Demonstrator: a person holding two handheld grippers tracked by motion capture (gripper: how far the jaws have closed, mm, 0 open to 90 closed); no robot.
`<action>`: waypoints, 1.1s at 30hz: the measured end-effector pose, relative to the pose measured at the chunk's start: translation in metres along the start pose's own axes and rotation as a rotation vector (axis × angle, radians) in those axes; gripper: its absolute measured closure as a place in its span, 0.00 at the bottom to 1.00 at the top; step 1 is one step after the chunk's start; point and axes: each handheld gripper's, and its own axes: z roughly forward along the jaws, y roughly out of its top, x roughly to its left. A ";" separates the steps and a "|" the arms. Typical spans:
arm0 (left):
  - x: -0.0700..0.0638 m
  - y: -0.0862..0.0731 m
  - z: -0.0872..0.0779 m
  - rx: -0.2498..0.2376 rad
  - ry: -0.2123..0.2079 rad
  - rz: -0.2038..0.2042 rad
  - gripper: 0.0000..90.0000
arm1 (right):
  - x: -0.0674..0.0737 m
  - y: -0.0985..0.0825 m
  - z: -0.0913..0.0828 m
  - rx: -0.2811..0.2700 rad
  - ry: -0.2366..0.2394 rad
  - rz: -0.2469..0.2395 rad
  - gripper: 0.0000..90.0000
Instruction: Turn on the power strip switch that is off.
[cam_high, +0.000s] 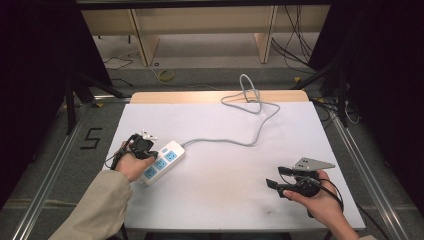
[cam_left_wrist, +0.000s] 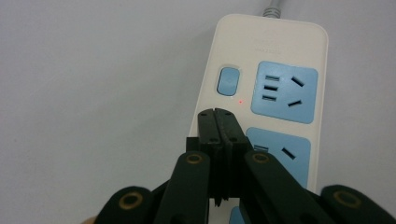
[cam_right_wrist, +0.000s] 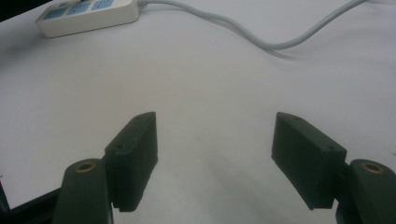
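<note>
Power strip (cam_high: 162, 162) lies left of centre on the worktop (cam_high: 225, 200), long axis running lower left to upper right. Left gripper (cam_left_wrist: 218, 114) jaws closed empty over it; right gripper (cam_right_wrist: 215, 158) jaws wide, empty.

**Two black handheld grippers and a beige sleeve**

The person's left arm wears a loose beige sleeve (cam_high: 95, 210). The left gripper (cam_left_wrist: 218, 122) is black, with two flat matte jaws on rounded black links, each link marked by a brass-ringed pivot hole; small dark screws dot the jaw faces. A thin black cable trails from it. The right gripper (cam_right_wrist: 215, 154) is black too, with chunky rectangular jaw blocks, each bearing small screws, on links with the same brass-ringed holes. A grey three-cornered plate (cam_high: 313, 163) sits on top of it, and a black cable loops behind.
</note>
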 end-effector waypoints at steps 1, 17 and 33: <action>0.000 0.000 0.000 0.001 0.001 0.000 1.00 | 0.000 0.000 0.000 0.000 0.000 0.000 0.35; -0.003 0.005 0.001 0.042 0.017 0.008 1.00 | 0.000 0.000 0.000 0.000 0.001 -0.001 0.35; -0.006 0.009 0.002 0.072 0.038 0.031 1.00 | 0.001 0.000 0.000 -0.002 0.002 -0.003 0.35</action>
